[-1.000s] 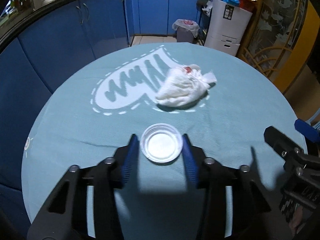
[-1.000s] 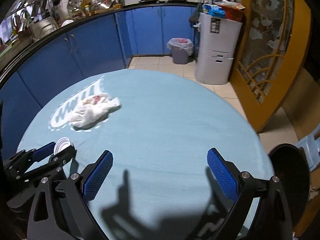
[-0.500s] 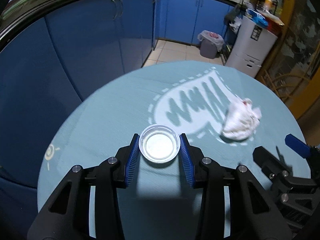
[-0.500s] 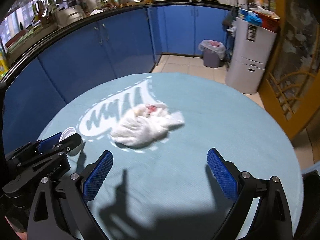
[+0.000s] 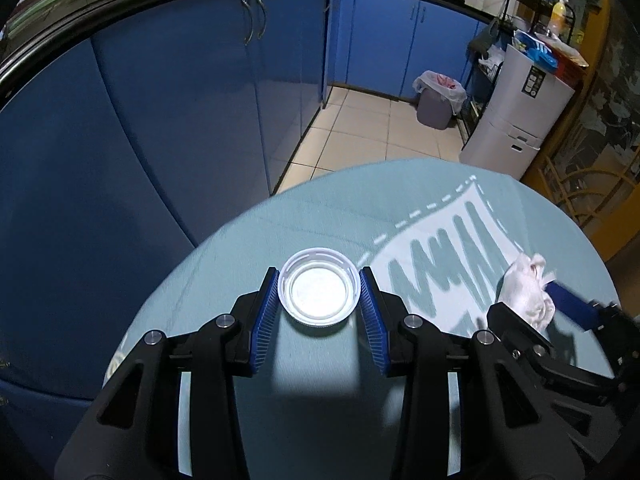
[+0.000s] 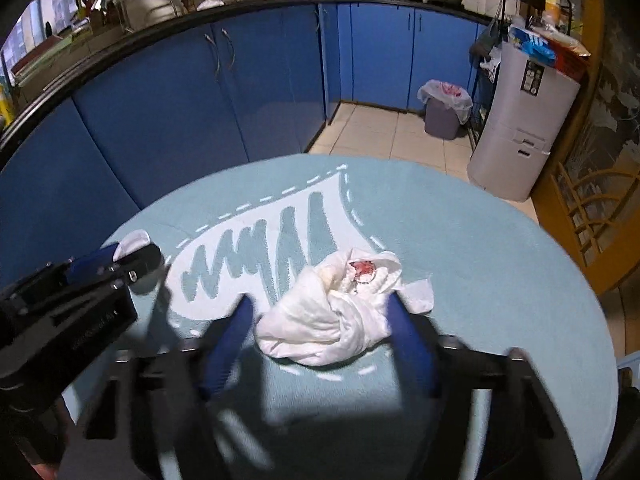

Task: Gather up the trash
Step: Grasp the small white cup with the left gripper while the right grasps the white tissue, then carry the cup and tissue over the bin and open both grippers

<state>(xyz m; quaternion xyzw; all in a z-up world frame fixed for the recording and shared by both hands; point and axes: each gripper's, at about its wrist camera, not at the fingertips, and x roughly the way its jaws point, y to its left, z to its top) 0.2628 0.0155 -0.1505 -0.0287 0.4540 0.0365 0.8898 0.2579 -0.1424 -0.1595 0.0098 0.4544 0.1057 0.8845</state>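
Note:
My left gripper (image 5: 319, 280) is shut on a white plastic lid (image 5: 318, 293) and holds it above the round teal table (image 5: 280, 236). It also shows at the left of the right wrist view (image 6: 132, 250). A crumpled white tissue wad (image 6: 336, 312) with a red spot lies on the table's white print. My right gripper (image 6: 320, 312) straddles the wad, blurred, its blue pads close on each side; contact is unclear. In the left wrist view the wad (image 5: 528, 292) shows at the right between the right gripper's fingers.
A grey bin (image 6: 442, 108) lined with a white bag stands on the tiled floor beyond the table. Blue cabinets (image 6: 200, 112) curve along the back. A white drawer unit (image 6: 520, 128) and a wooden screen (image 6: 600, 200) stand at the right.
My right gripper moved forward onto the tissue wad and its jaws narrowed around it. My left gripper closed on the lid, lifted it and swung left.

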